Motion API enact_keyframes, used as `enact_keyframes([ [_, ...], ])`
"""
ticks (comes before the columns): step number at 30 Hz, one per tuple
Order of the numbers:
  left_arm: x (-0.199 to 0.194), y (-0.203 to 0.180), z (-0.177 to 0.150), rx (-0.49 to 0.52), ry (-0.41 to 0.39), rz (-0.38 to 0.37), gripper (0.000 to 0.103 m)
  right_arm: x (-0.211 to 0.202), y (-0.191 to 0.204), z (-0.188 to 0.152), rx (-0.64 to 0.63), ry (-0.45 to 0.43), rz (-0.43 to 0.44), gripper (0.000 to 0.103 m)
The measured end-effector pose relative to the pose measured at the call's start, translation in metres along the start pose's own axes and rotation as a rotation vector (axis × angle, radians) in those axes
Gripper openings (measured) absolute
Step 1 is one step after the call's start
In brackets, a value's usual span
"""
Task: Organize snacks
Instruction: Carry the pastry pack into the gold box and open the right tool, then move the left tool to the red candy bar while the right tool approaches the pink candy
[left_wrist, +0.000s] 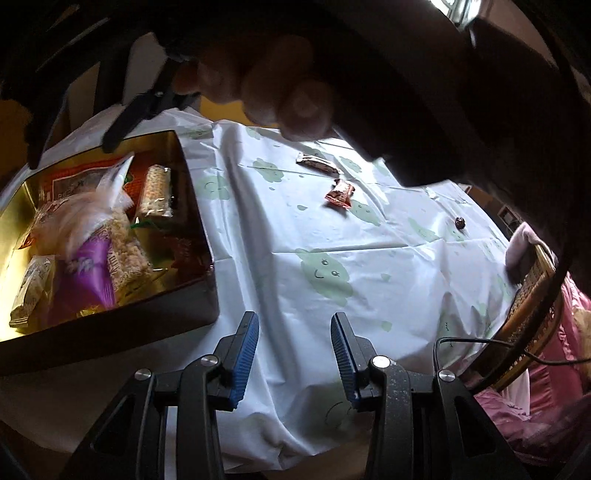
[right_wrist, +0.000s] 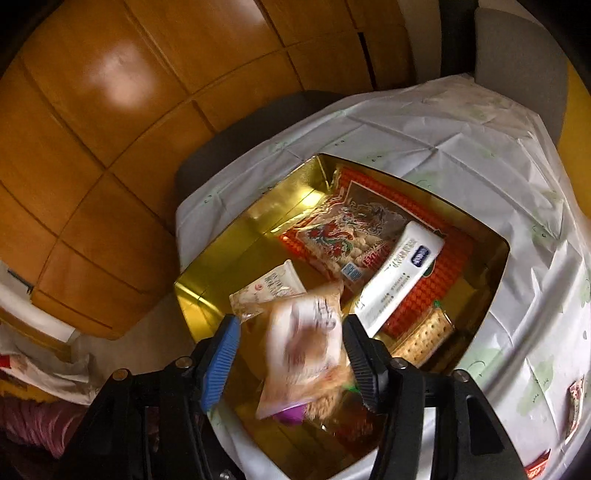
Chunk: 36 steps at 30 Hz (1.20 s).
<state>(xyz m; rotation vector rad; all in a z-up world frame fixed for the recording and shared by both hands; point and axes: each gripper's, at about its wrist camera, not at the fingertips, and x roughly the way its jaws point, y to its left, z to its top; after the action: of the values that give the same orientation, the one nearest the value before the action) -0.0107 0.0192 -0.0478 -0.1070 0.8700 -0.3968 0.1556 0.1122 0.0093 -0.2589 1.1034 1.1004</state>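
A gold-lined tin box (left_wrist: 192, 206) is parked at the left edge of the counter (left_wrist: 369, 240), which is covered by a white cloth with pale green cloud faces. Inside the tin, packets are piled up: a puffed-rice bar in clear wrap (left_wrist: 127, 251), a purple wrapper (left_wrist: 90, 275), and a cracker stack (left_wrist: 157, 192) up against the far wall. In the right wrist view a big red-and-orange bag with a dragon print (right_wrist: 354, 236) is laid flat on the bottom, and a white bar packet (right_wrist: 400, 277) with a small blue logo is resting on it at a slant; the writing can't really be read, too small and blurry. A smeared, motion-blurred snack packet (right_wrist: 304, 347) is seen between the fingers of the right claw (right_wrist: 291, 354), which is spread wide over the tin; whether the packet is being touched by either pad can't be told.

Further right on the cloth, toward the far edge, a brown-and-silver wrapped bar (left_wrist: 317, 164) and a small red sachet (left_wrist: 340, 194) are left lying near each other, with a dark round candy (left_wrist: 460, 222) well apart from them. The left claw (left_wrist: 293, 354) is held wide open over the near edge, nothing in it.
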Motion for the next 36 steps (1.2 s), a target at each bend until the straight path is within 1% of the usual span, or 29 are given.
enact_keyframes([
  [5,0.001,-0.003,-0.001,0.006,0.002,0.001,0.041,-0.006,-0.014,-0.013,0.037,-0.013,-0.043,0.063],
  [9,0.003,-0.007,-0.002,0.023,0.007,0.004,0.041,-0.026,-0.035,-0.033,0.084,-0.030,-0.087,0.063],
  [13,0.003,-0.006,-0.001,0.015,0.006,0.008,0.041,-0.048,-0.055,-0.055,0.129,-0.064,-0.144,0.063],
  [17,0.002,-0.007,-0.001,0.017,0.005,0.011,0.041,-0.073,-0.079,-0.084,0.181,-0.091,-0.244,0.063],
  [22,0.003,-0.011,-0.001,0.028,0.014,0.023,0.041,-0.105,-0.111,-0.125,0.245,-0.073,-0.369,0.063],
  [27,0.008,-0.016,0.002,0.023,0.035,0.047,0.041,-0.135,-0.155,-0.174,0.368,-0.066,-0.495,0.063],
  [30,0.010,-0.020,0.004,0.032,0.043,0.057,0.041,-0.144,-0.174,-0.197,0.424,-0.055,-0.568,0.063],
  [33,0.012,-0.025,0.007,0.042,0.051,0.067,0.041,-0.151,-0.192,-0.219,0.473,-0.047,-0.619,0.063],
  [36,0.014,-0.031,0.011,0.069,0.059,0.085,0.042,-0.161,-0.206,-0.235,0.528,-0.061,-0.650,0.063],
])
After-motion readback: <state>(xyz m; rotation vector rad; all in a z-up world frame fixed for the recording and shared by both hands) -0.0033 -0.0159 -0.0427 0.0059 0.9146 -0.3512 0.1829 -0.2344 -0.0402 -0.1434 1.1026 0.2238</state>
